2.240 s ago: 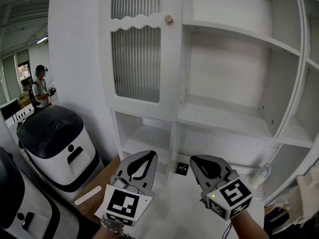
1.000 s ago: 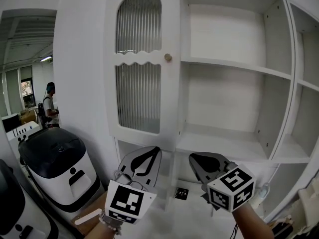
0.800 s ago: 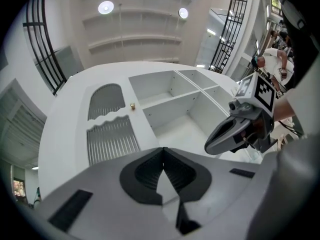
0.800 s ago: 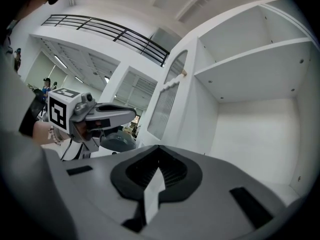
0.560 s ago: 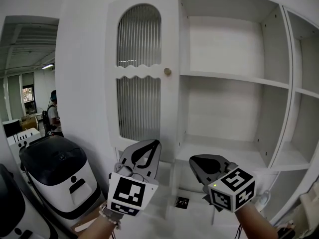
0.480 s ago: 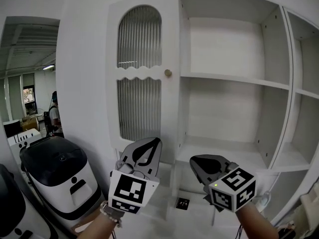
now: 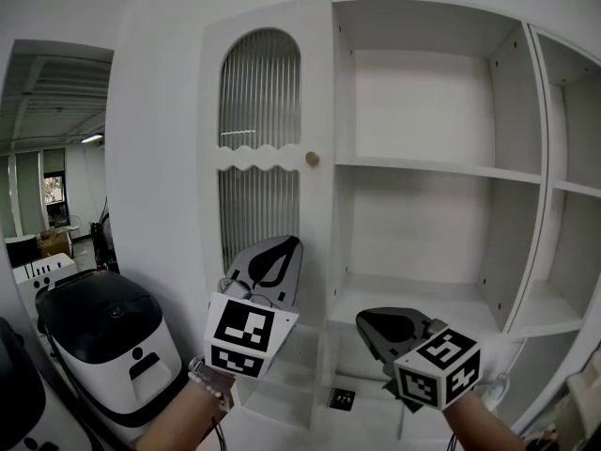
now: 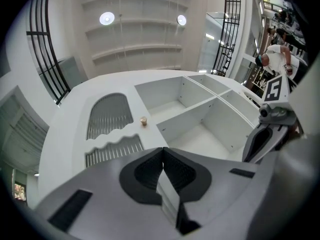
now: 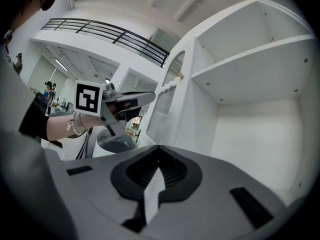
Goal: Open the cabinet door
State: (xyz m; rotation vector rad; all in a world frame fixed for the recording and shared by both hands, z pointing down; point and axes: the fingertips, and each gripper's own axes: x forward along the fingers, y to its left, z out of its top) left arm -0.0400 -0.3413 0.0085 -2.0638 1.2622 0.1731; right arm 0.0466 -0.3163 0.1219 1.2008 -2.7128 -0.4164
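1. right of the cabinet door (image 7: pixel 268 158), the tall white cabinet (image 7: pixel 441 169) shows its open shelves, one bay beside the door and a narrower one further right.
2. the cabinet door itself covers the left bay; it has an arched ribbed pane above a wavy rail and a second ribbed pane below, and it lies shut against its frame.
3. left of the door and lower, a white machine with a black top (image 7: pixel 103 322) stands by the wall.
4. in front of the door's lower pane, the left gripper (image 7: pixel 291 241) tilts upward toward the door, clear of it, with its jaws pressed together on nothing.
5. below the door's right edge and out to the right, the right gripper (image 7: pixel 361 318) sits lower than the left one and faces the open shelves, jaws likewise pressed together and empty.
6. near the door's right edge, level with the wavy rail, sits a small round knob (image 7: pixel 311 159), above the left gripper's tips and untouched.
7. below the door, on a low shelf, lies a small black square tag (image 7: pixel 340 399).
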